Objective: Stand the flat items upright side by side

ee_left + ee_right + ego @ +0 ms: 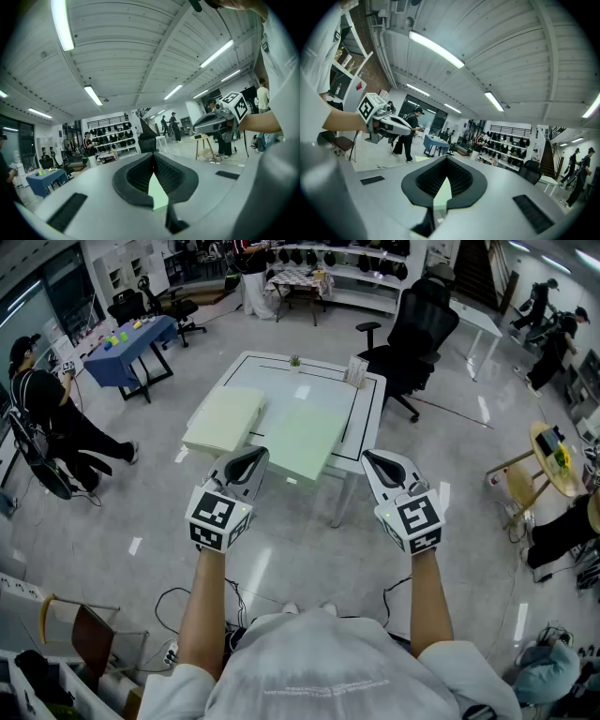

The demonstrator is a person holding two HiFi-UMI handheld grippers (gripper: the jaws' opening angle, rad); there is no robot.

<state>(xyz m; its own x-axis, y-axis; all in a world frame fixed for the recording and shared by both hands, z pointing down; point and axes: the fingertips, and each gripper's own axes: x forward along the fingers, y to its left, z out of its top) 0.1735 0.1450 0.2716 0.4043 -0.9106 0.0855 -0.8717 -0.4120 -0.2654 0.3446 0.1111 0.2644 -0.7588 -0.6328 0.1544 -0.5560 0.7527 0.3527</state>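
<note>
Beyond left tongs (pixel 251 457) and right tongs (pixel 372 459), flat pads (pixel 225 418) lying on table (pixel 369 405)

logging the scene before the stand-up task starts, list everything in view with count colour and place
cream slab: 1, cream, lying flat on the table's left side
pale green slab: 1, pale green, lying flat next to it, nearer the middle
table: 1, white with black outline, centre
small plant: 1, green, table's far edge
office chair: 1, black, beyond the table's far right corner
blue table: 1, blue cloth, far left
round stool: 1, wooden, right
bystander: 1, dark clothes, far left
left gripper: 1, grey, shut, empty, short of the table
right gripper: 1, grey, shut, empty, alongside
</note>
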